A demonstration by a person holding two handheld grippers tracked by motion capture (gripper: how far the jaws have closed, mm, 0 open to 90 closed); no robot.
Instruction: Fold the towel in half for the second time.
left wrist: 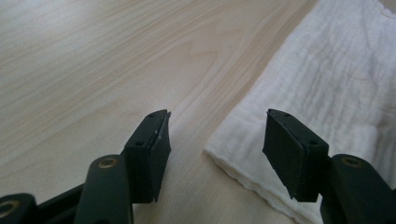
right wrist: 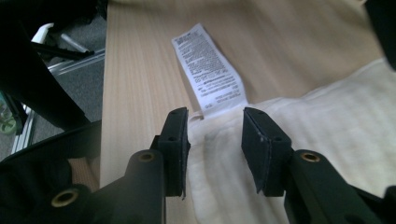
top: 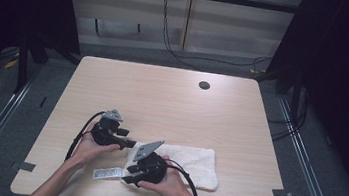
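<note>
Towel (top: 189, 164) flat on desk (top: 172, 102), near front edge. Right gripper (right wrist: 215, 140) fingers straddle labelled corner, not yet clenched. Left gripper (left wrist: 215, 149) fingers released, straddling other corner. Next, likely: clench both, lift to fold.

The towel (top: 194, 163) is white with a fine crinkled weave and a plain hem. Its care label (right wrist: 209, 70) is white with small dark print. The surface (top: 172, 98) is pale wood with a streaked grain. Both grippers, left gripper (left wrist: 215, 144) and right gripper (right wrist: 215, 140), are matt black with brass-coloured rivets.
</note>
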